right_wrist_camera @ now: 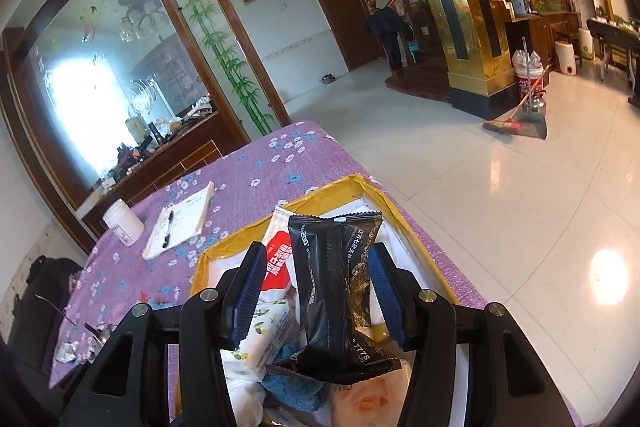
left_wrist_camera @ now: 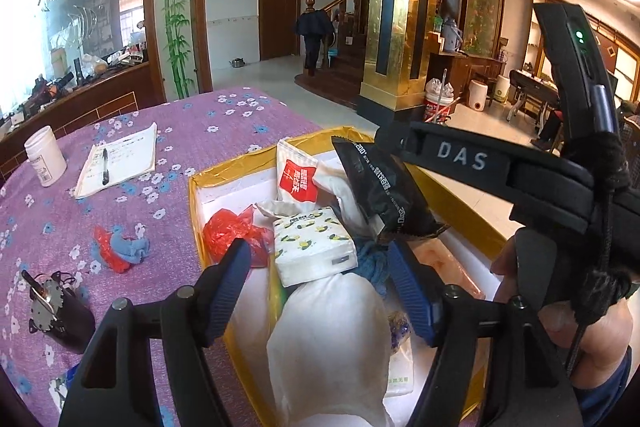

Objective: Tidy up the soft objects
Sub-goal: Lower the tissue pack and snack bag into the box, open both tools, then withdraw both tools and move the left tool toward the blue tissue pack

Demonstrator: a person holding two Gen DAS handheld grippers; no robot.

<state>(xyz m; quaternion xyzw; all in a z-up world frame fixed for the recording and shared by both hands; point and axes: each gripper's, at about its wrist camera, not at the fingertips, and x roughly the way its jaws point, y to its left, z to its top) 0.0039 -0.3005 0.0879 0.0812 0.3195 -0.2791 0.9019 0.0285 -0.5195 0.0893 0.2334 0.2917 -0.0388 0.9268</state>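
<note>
— One black packet (right_wrist_camera: 336,291) decides it: it stands on end in the box (left_wrist_camera: 224,171), its long axis running up and away along the right gripper (right_wrist_camera: 316,255), beside the red-and-white pack (right_wrist_camera: 276,259).

— Held?

— I judge not. Those fingers (right_wrist_camera: 250,291) stand about half apart. One pad looks to be against the packet's edge, but a clear gap shows on the other side (the tissue pack (right_wrist_camera: 268,327) peeks through lower down).

— So a squeeze would go how?

— Straight across the short width, probably with no wrist turn. If the packet is being left there, backing out along that same axis should keep it from toppling.

— And the left gripper (left_wrist_camera: 318,247)?

— Fingers wide, holding nothing, straddling the white bundle (left_wrist_camera: 332,339) at the box's near end. The right hand is plainly nearer the packet.

— Anything outside?

— A blue cloth (left_wrist_camera: 132,247) lying on red plastic on the table (left_wrist_camera: 200,123), left of the box, on the left hand's side.
</note>
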